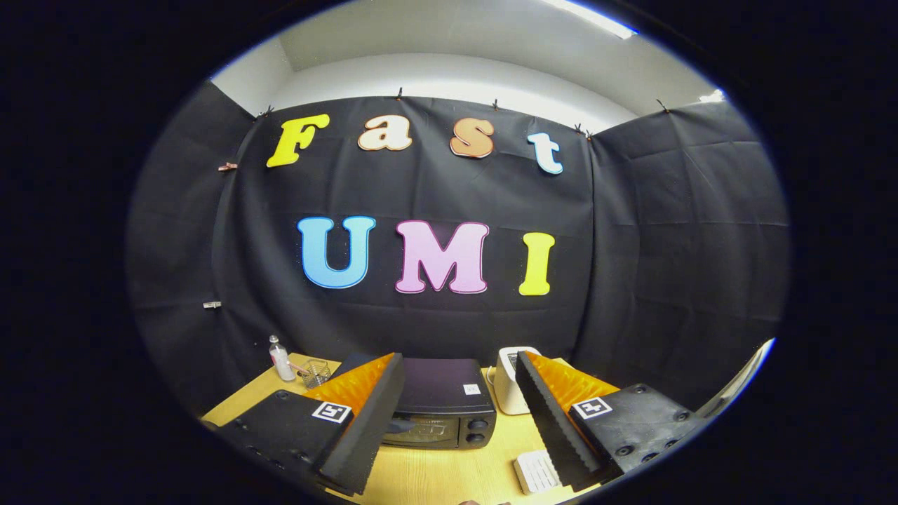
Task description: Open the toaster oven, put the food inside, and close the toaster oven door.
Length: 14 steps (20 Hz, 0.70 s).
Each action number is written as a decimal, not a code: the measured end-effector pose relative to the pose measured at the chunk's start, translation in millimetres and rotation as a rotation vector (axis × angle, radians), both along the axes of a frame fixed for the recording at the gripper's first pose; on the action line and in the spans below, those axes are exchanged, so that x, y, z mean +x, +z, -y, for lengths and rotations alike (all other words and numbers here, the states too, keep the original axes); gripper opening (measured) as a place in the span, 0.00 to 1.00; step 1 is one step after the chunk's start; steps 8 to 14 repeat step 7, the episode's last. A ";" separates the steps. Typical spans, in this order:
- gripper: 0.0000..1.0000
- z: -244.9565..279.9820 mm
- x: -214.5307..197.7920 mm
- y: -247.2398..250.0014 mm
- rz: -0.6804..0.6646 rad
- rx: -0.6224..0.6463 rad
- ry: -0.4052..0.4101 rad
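Fingers (393, 414) apart, toaster oven (442, 410) between, shut

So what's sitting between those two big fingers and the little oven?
Nothing: in the gripper view, bare wooden table runs from the open gripper to the toaster oven, which stands just ahead between the fingers, its door shut.

It was a recording booth set up like a small kitchen corner, inside a plain room. Black cloth (631, 231) was clipped up as walls under a white ceiling with a strip light (593, 17). A wooden table (449, 470) held a toaster oven (442, 410), a white toaster (506, 389), a bottle (280, 358) and a wire basket (317, 372).
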<state>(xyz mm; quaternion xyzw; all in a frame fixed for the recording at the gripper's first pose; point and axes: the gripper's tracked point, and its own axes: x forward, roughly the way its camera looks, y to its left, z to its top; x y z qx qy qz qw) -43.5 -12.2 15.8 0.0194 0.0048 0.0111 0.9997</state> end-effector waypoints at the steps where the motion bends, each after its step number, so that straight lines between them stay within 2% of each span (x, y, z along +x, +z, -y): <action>1: 0.98 2.0 -0.4 -1.9 -0.003 -0.013 0.000; 14: 0.98 10.3 0.9 -2.3 -0.006 -0.004 -0.008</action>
